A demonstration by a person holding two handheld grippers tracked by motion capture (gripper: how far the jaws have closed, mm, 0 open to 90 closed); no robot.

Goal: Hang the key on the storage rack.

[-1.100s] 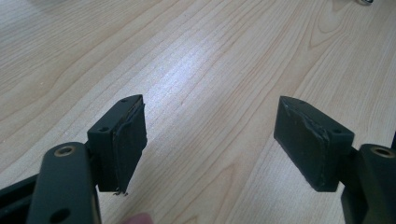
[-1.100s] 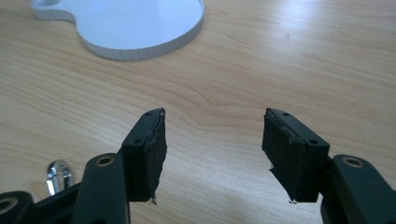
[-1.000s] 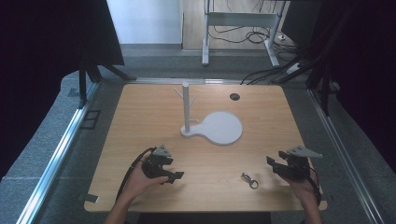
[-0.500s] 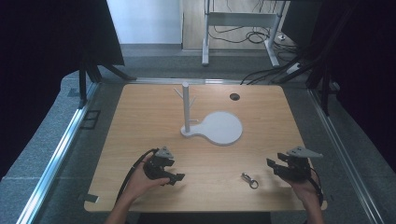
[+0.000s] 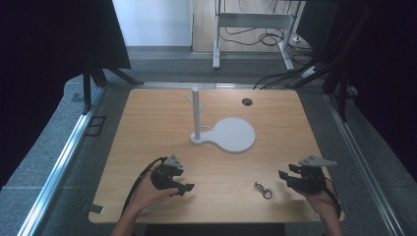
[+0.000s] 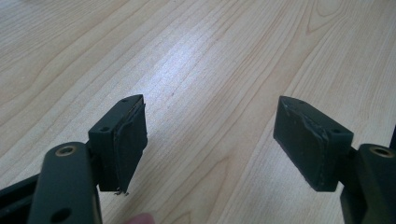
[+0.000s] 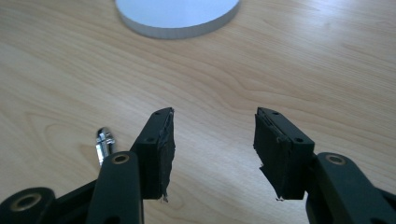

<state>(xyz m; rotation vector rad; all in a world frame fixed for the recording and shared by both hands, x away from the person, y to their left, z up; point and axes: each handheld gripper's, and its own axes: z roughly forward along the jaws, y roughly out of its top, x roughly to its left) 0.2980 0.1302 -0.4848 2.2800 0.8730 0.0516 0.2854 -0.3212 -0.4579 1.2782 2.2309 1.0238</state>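
While both hands rest at the near edge of the worktop [image 5: 147, 118], the left tool [image 5: 184, 188] points right with jaws spread over bare wood. The right tool [image 5: 282, 175] points left, jaws spread, nothing between them. A small metal clasp [image 5: 263, 189] lies between the 2 tools, nearer the right. A white peg stand [image 5: 223, 132] sits mid-worktop, well apart.

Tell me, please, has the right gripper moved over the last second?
No. The right gripper sits equally far right of the metal clasp near the table's front edge.
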